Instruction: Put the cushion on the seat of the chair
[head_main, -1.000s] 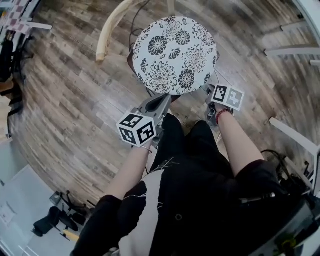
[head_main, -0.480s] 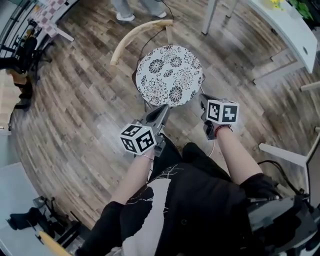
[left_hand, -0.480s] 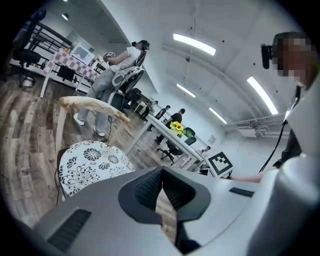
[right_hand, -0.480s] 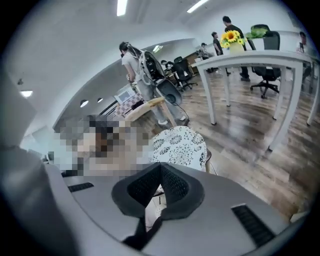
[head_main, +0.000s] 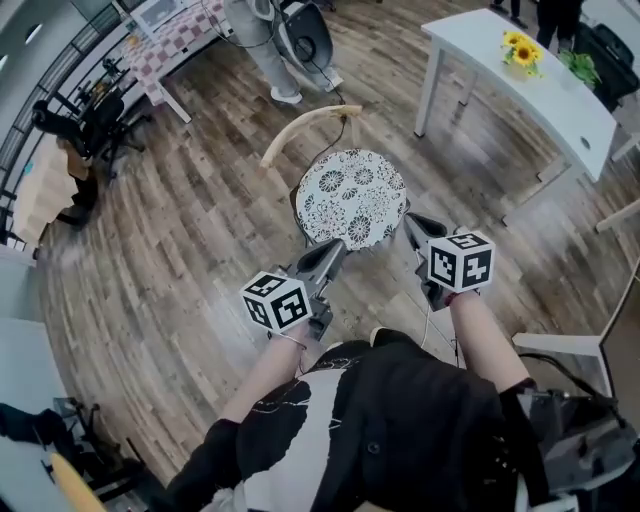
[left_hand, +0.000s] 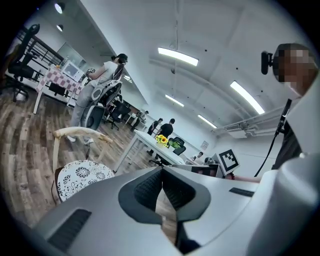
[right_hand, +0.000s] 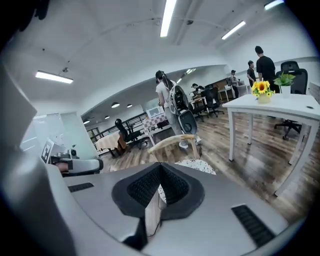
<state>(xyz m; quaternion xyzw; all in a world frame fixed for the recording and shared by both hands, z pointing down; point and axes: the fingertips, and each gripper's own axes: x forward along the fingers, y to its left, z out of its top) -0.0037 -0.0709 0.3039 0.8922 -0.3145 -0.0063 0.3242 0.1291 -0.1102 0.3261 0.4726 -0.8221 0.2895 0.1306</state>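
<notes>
The cushion, round and white with black flower prints, lies flat on the seat of the chair and covers it. The curved wooden back of the chair is at the far side of the cushion. The left gripper is on the near left of the cushion, with its tips just over the near edge. In the left gripper view its jaws are pressed together at the tips and nothing is between them; the cushion shows low at the left, apart from them. The right gripper is at the near right edge of the cushion. Its jaws are also closed on each other and empty, and a small part of the cushion shows just behind them. Neither gripper holds the cushion. A white table with yellow flowers stands far right, well apart from the chair. A person stands on the wooden floor beyond the chair.
</notes>
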